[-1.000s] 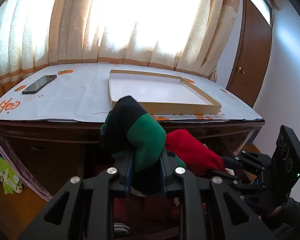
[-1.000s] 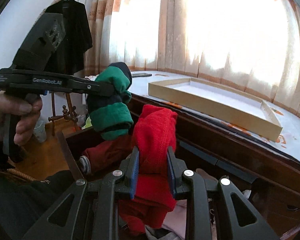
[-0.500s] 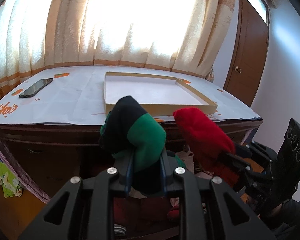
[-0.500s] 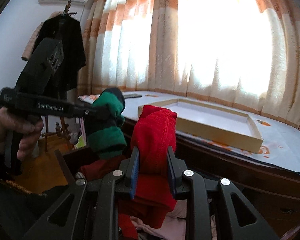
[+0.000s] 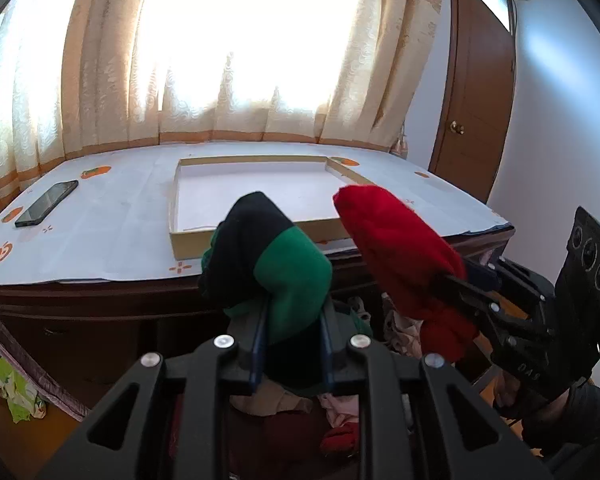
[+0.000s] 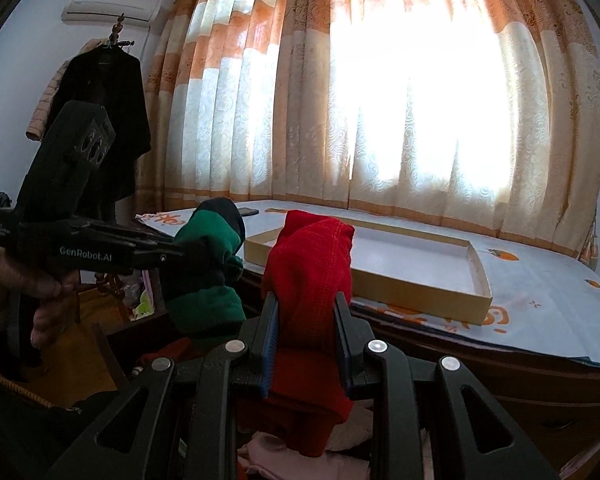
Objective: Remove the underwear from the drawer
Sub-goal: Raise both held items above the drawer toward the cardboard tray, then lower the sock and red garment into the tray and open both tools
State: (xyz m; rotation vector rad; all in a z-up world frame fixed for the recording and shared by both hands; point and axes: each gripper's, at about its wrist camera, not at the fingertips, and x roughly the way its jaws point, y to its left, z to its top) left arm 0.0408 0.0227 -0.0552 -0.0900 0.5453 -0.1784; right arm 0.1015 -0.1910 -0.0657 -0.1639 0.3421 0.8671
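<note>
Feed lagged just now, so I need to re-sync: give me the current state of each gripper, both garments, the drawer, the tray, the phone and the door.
left gripper: shut on green and black underwear, lifted
right gripper: shut on red underwear, lifted
drawer: open, clothes inside
shallow tray: on the desk top, nothing in it
phone: flat on the desk top, screen dark
door: closed

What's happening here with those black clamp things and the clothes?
A person holds a gripper in each hand. The left gripper is shut on green and black underwear, and the right gripper is shut on red underwear. Both pieces are lifted above the open drawer, which has more clothes in it, in front of a table with a shallow box and a phone.
</note>
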